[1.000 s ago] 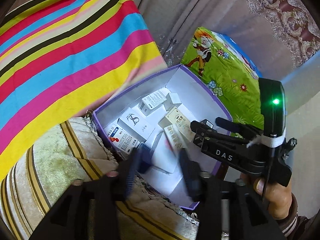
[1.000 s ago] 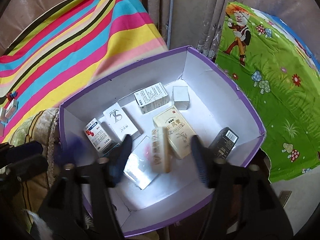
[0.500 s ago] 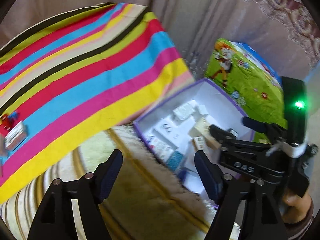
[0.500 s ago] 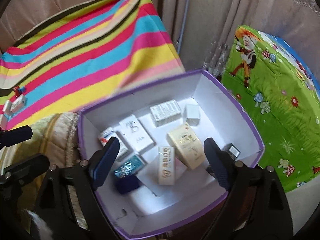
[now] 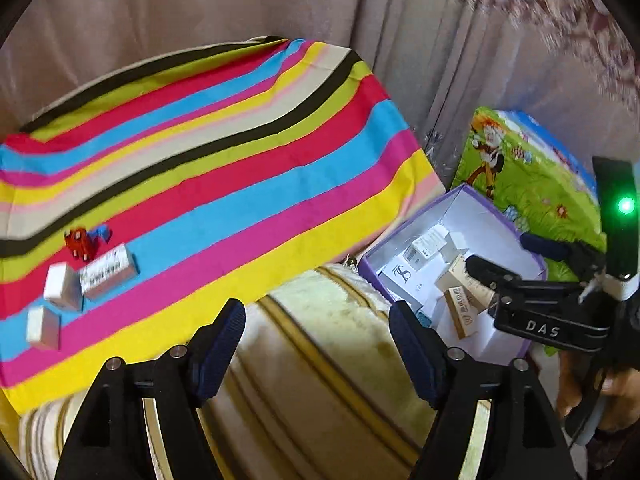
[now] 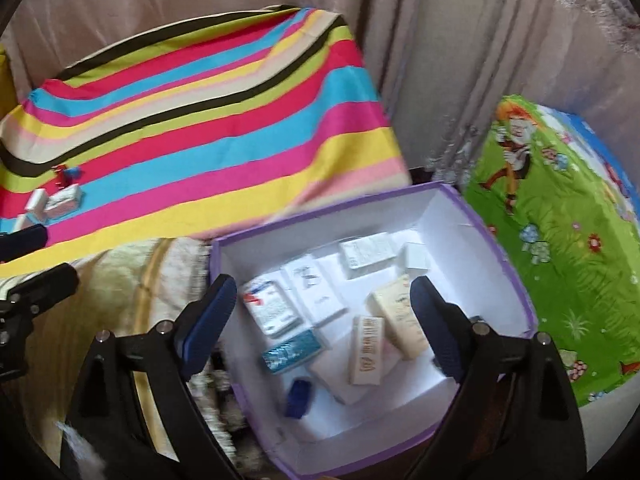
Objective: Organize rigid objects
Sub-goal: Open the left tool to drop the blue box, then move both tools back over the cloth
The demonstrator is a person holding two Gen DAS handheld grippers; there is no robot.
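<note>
A purple-rimmed white box (image 6: 496, 236) holds several small cartons, among them a teal one (image 6: 292, 354) and a tan one (image 6: 366, 350). It also shows at the right of the left wrist view (image 5: 404, 226). My right gripper (image 6: 324, 326) is open and empty above the box. My left gripper (image 5: 318, 344) is open and empty over a cream cushion (image 5: 320, 380), left of the box. On the striped cloth (image 5: 224, 184) at the far left lie three white cartons (image 5: 108, 272) and a small red toy (image 5: 80, 242).
A green cartoon-print cushion (image 6: 560, 240) sits right of the box. Beige curtains (image 6: 440, 60) hang behind. The right gripper's body and the hand holding it show in the left wrist view (image 5: 552, 320).
Both grippers have pulled back and up from the box. My left gripper has swung left, bringing the striped cloth and its cartons into view. A teal carton and a small blue item now lie in the box.
</note>
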